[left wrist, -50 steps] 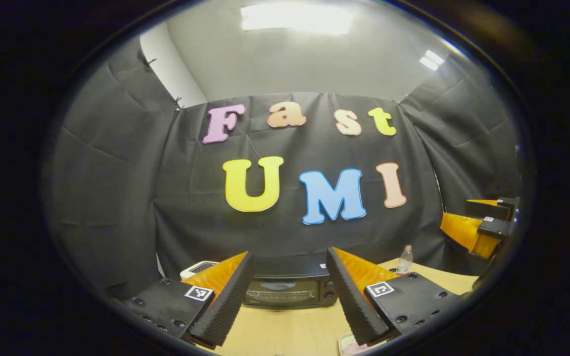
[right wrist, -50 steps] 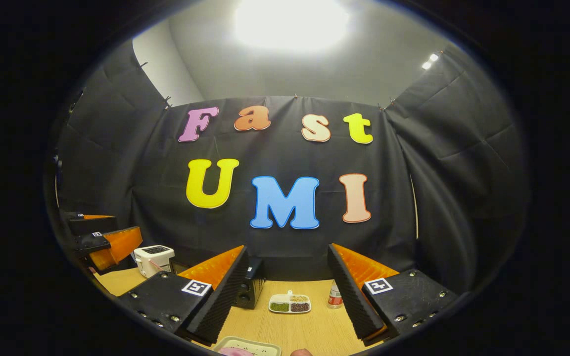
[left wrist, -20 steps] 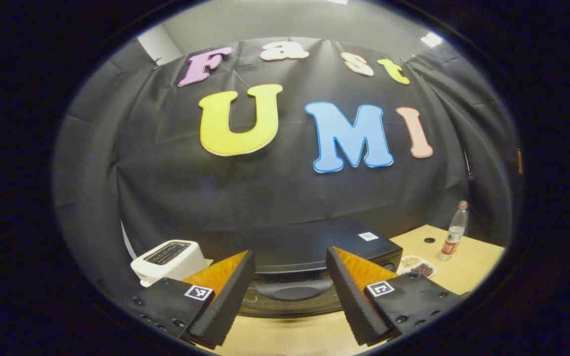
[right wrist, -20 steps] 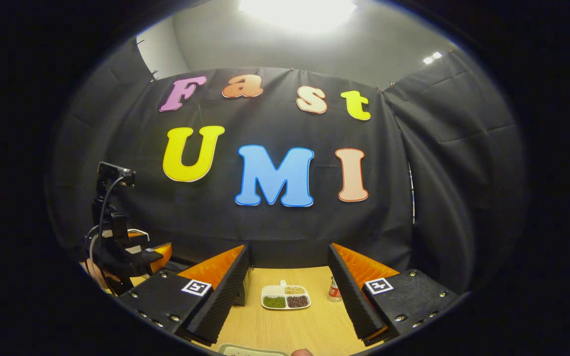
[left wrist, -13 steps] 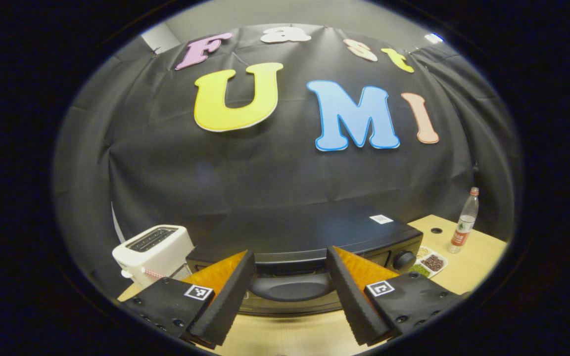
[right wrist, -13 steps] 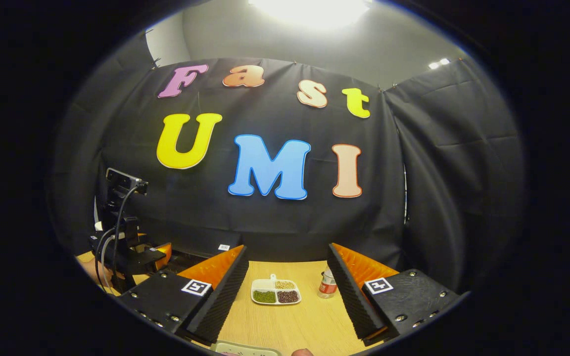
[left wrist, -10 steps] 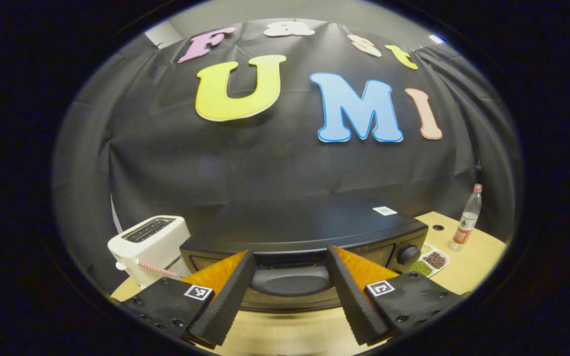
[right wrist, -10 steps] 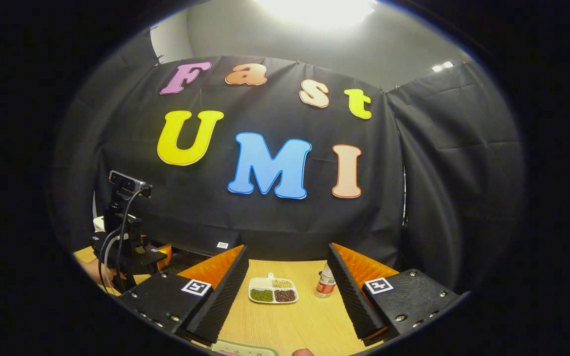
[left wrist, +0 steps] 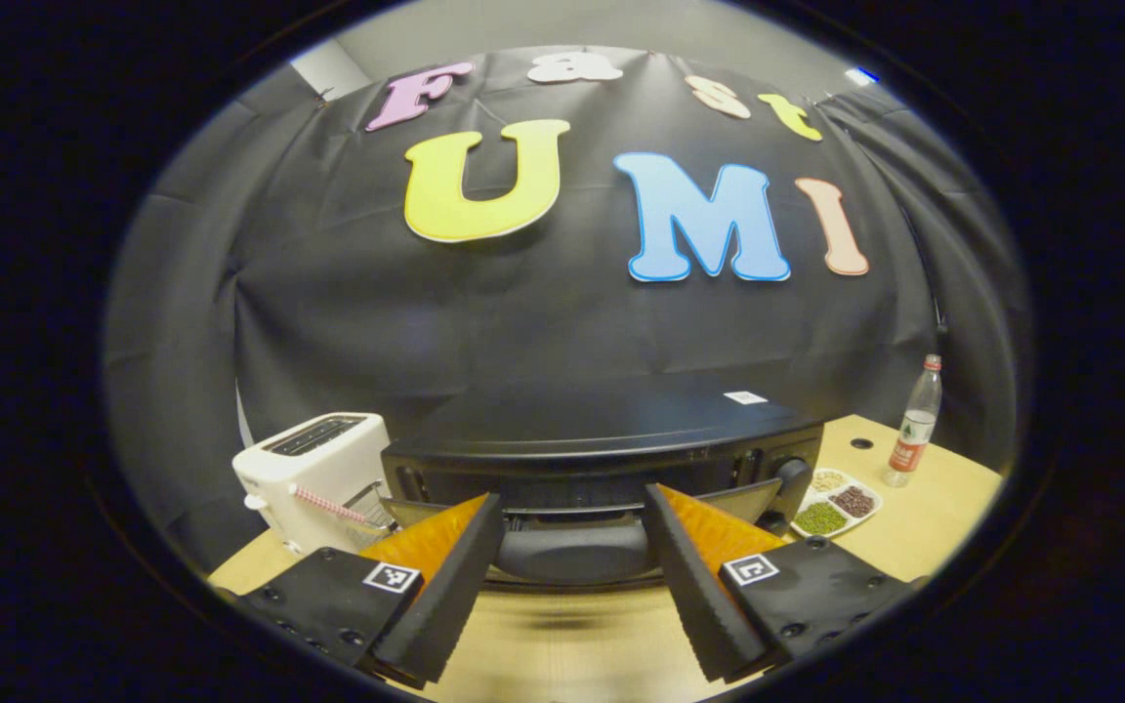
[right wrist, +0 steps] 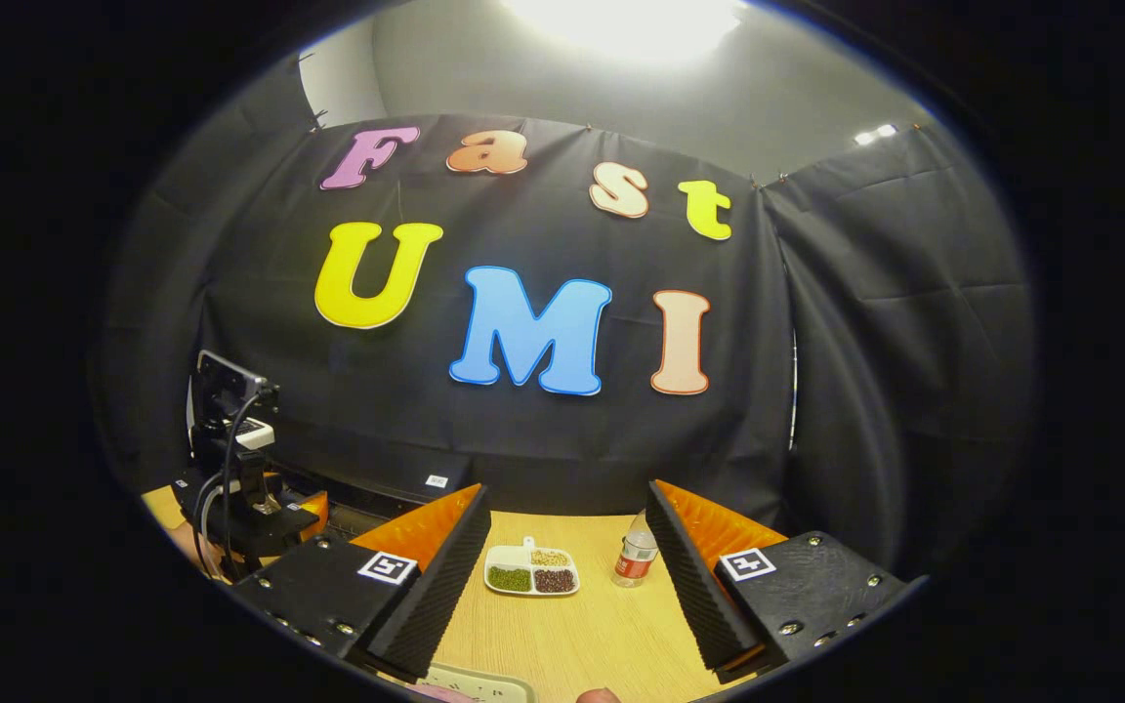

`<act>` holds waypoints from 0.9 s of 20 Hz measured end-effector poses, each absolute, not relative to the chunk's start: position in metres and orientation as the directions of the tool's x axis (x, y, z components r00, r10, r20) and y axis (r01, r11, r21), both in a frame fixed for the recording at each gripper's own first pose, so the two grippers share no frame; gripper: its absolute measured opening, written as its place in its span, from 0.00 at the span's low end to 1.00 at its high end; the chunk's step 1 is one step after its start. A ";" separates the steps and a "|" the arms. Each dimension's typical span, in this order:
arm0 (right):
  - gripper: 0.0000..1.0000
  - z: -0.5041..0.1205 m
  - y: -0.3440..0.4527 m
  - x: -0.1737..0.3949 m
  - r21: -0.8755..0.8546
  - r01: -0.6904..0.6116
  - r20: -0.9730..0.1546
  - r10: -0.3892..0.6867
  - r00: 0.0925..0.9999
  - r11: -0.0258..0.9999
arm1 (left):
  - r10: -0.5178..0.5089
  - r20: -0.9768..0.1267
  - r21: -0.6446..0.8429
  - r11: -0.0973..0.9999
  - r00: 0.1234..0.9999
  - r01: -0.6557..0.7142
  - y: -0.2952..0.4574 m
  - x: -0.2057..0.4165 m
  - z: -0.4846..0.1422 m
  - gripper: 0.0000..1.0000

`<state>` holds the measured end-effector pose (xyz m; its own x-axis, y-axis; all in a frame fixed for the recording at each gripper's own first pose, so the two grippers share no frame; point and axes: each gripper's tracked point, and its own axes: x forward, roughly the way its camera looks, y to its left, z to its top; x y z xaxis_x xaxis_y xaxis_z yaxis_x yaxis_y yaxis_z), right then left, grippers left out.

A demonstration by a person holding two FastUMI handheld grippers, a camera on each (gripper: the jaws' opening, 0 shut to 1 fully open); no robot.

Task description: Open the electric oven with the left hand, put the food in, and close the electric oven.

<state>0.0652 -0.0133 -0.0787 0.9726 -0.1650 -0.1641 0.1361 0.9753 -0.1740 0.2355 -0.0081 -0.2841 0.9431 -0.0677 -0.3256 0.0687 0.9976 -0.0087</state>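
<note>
The black electric oven (left wrist: pixel 611 430) stands straight ahead in the left gripper view. Its door (left wrist: pixel 758 493) leans out a little at the top. The door's dark handle (left wrist: pixel 572 552) lies between the fingers of my left gripper (left wrist: pixel 572 500), which stays open around it. My right gripper (right wrist: pixel 567 491) hangs open over the wooden table (right wrist: pixel 582 635), holding nothing. A pale plate (right wrist: pixel 473 683) with something pink on it peeks in at the bottom of the right gripper view. At that view's left, the left gripper (right wrist: pixel 260 517) is in front of the oven (right wrist: pixel 377 478).
A white toaster (left wrist: pixel 313 474) sits left of the oven. A divided dish of beans (left wrist: pixel 836 498) (right wrist: pixel 531 571) and a clear bottle (left wrist: pixel 914 425) (right wrist: pixel 633 557) stand on the table to the oven's right. Black cloth walls close the back and sides.
My left gripper has come down and in to the oven until the handle sits between its fingers, and the door's top now leans outward. The right gripper has barely moved.
</note>
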 end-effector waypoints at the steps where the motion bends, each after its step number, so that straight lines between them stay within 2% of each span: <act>1: 0.97 -0.078 -0.014 0.063 -0.171 0.132 -0.165 -0.160 0.973 0.976 | -0.063 -0.330 -0.006 0.998 0.942 0.064 -0.008 0.228 -0.286 1.00; 4: 0.97 -0.079 -0.017 0.057 -0.157 0.118 -0.171 -0.144 0.975 0.981 | -0.053 -0.376 0.009 0.998 0.925 0.061 -0.011 0.205 -0.301 0.97; 7: 0.97 -0.077 -0.021 0.051 -0.153 0.106 -0.171 -0.131 0.976 0.983 | -0.039 -0.395 0.034 0.998 0.918 0.057 -0.011 0.190 -0.310 1.00; 8: 0.97 -0.077 -0.022 0.049 -0.150 0.103 -0.170 -0.128 0.977 0.983 | -0.037 -0.406 0.036 0.998 0.913 0.056 -0.011 0.186 -0.313 0.95; 17: 0.97 -0.075 -0.036 0.035 -0.132 0.106 -0.182 -0.129 0.975 0.986 | -0.027 -0.490 0.000 1.000 0.871 0.031 -0.013 0.153 -0.349 0.97; 18: 0.97 -0.075 -0.038 0.034 -0.129 0.108 -0.183 -0.131 0.974 0.986 | -0.029 -0.503 -0.004 1.000 0.864 0.031 -0.014 0.150 -0.354 1.00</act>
<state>0.0340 -0.0375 -0.0754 0.9744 -0.1308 -0.1826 0.1082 0.9858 -0.1288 0.1497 -0.0141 -0.3536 0.8640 -0.0286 -0.5026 0.0309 0.9995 -0.0037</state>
